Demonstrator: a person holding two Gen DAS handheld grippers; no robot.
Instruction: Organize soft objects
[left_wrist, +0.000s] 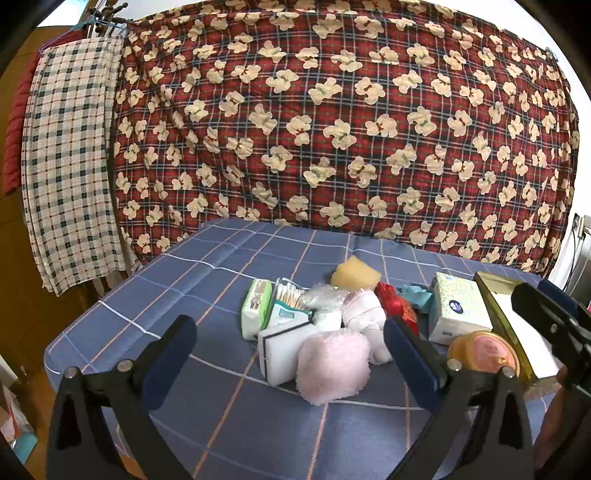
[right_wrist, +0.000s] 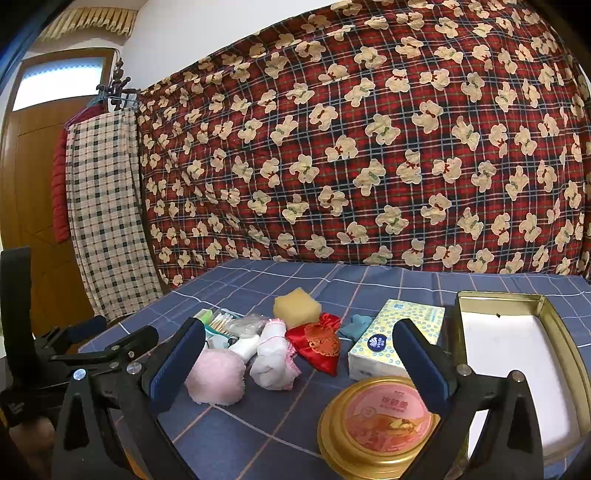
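Surface: table (left_wrist: 229, 424) (right_wrist: 236, 443) under a blue checked cloth, set against a red plaid quilt (left_wrist: 332, 122) (right_wrist: 369, 147) printed with cream bears.
Left gripper (left_wrist: 290, 363): jaws released and wide, holding nothing; it hovers at the table's near edge, with the soft objects seen between its fingers.
Right gripper (right_wrist: 299, 363): jaws released and wide, holding nothing; it hovers over the near right part of the table, above the tin.
Puff (left_wrist: 332, 363) (right_wrist: 216, 376): pink, fluffy, nearest item of the cluster, touching the white sponge block (left_wrist: 277, 349) on its left.
Sock roll (left_wrist: 364, 314) (right_wrist: 275, 356): white with pink trim, just behind and right of the puff.
Pouch (left_wrist: 397, 304) (right_wrist: 317, 343): red satin with gold embroidery, between the sock roll and the tissues.
Sponge (left_wrist: 354, 275) (right_wrist: 297, 306): yellow, at the far side of the cluster.
Teal cloth (left_wrist: 417, 295) (right_wrist: 354, 326): small, crumpled, just left of the tissues.
Tissues (left_wrist: 458, 308) (right_wrist: 391, 339): patterned soft pack, lying between the pouch and the tray.
Swabs (left_wrist: 288, 293) (right_wrist: 221, 319): cotton swabs in a clear pack, beside a green-and-white wipes pack (left_wrist: 255, 306) at the cluster's left.
Tin (left_wrist: 482, 352) (right_wrist: 380, 424): round, gold with a pink lid, near the front, just in front of the tissues.
Tray (left_wrist: 491, 291) (right_wrist: 554, 321): rectangular gold metal box, open, white inside, at the table's right.
Background: checked cloth (left_wrist: 70, 158) (right_wrist: 107, 214) hanging on a rack at left.
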